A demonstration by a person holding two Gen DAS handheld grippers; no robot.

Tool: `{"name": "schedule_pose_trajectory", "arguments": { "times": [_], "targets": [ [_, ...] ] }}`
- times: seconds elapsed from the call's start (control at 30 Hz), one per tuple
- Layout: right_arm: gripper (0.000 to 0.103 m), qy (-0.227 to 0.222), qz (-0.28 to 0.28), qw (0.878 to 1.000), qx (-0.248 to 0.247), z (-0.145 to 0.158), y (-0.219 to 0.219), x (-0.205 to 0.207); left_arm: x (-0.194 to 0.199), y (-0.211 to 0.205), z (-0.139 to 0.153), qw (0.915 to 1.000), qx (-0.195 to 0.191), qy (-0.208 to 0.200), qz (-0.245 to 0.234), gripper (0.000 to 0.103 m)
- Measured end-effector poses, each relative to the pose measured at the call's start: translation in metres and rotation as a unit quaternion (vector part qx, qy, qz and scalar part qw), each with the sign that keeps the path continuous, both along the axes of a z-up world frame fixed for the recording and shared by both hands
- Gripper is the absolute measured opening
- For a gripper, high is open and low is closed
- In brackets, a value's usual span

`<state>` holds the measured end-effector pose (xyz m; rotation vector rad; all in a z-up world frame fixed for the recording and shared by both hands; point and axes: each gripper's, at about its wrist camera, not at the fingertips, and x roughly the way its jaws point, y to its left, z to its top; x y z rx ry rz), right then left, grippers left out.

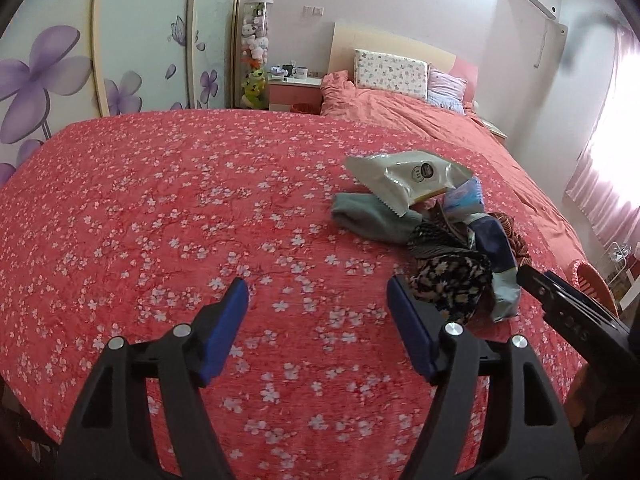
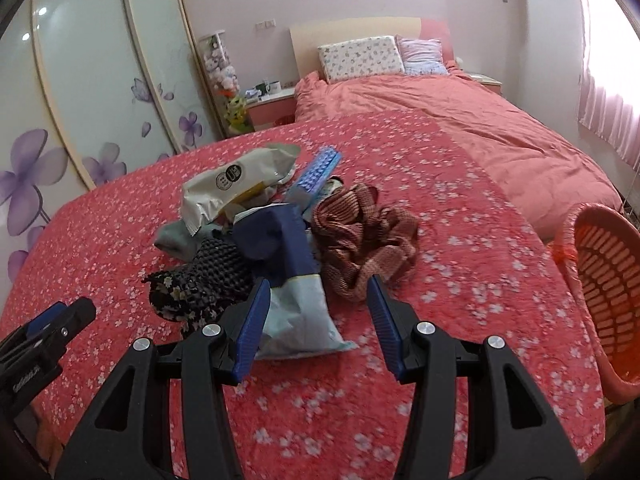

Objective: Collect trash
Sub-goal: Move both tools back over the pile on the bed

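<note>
A pile of trash and clothes lies on the red flowered bedspread (image 1: 160,220). In it are a white snack wrapper (image 1: 408,176) (image 2: 236,180), a dark blue and pale blue wrapper (image 1: 496,248) (image 2: 280,248) and a light blue tissue pack (image 2: 316,172). My left gripper (image 1: 316,284) is open over bare bedspread, left of the pile, with nothing between its fingers. My right gripper (image 2: 317,284) hovers open at the pile's near edge. The pale end of the blue wrapper lies on the bed between its fingers, and the pads do not press it.
A black floral cloth (image 2: 192,292), a brown striped cloth (image 2: 360,240) and a grey-green sock (image 1: 368,216) are mixed into the pile. An orange slatted basket (image 2: 600,280) stands at the bed's right edge. Pillows and a nightstand are at the far end, wardrobe doors on the left.
</note>
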<state>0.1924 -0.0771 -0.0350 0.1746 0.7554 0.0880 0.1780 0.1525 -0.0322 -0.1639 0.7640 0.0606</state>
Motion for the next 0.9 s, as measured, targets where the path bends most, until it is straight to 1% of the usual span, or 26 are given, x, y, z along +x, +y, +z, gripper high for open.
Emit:
{"name": "schedule_pose_trajectory", "arguments": {
  "times": [0.17, 0.2, 0.23, 0.27, 0.3, 0.4, 0.5, 0.7, 0.9],
  "targets": [
    [0.05, 0.017, 0.011, 1.0, -0.012, -0.007, 0.013, 0.01, 0.003, -0.003, -0.005, 1.0, -0.005, 0.006, -0.005, 0.071],
    [0.045, 0.023, 0.015, 1.0, -0.011, -0.01, 0.014, 0.011, 0.003, -0.004, -0.006, 0.9999, -0.006, 0.006, -0.006, 0.071],
    [0.037, 0.027, 0.018, 0.999, -0.01, -0.012, 0.015, 0.013, 0.004, -0.005, -0.006, 0.9999, -0.008, 0.007, -0.008, 0.071],
    [0.031, 0.03, 0.021, 0.999, -0.009, -0.013, 0.016, 0.013, 0.005, -0.006, -0.007, 0.9999, -0.009, 0.007, -0.01, 0.071],
    [0.02, 0.033, 0.024, 0.999, -0.009, -0.015, 0.016, 0.013, 0.005, -0.007, -0.008, 0.9998, -0.011, 0.008, -0.013, 0.071],
    [0.015, 0.027, 0.031, 0.999, -0.008, -0.014, 0.016, 0.008, 0.007, -0.013, -0.01, 0.9995, -0.017, 0.012, -0.022, 0.071],
    [0.014, 0.01, 0.027, 1.0, -0.011, -0.008, 0.011, -0.004, 0.01, -0.023, -0.013, 0.999, -0.024, 0.016, -0.035, 0.071],
    [0.014, -0.012, 0.012, 1.0, 0.007, 0.006, -0.005, -0.015, 0.017, -0.053, -0.015, 0.9969, -0.032, 0.02, -0.069, 0.071],
    [0.014, -0.02, -0.003, 1.0, 0.022, 0.013, -0.026, -0.025, 0.034, -0.082, -0.027, 0.9951, -0.023, 0.035, -0.09, 0.071]
  ]
}}
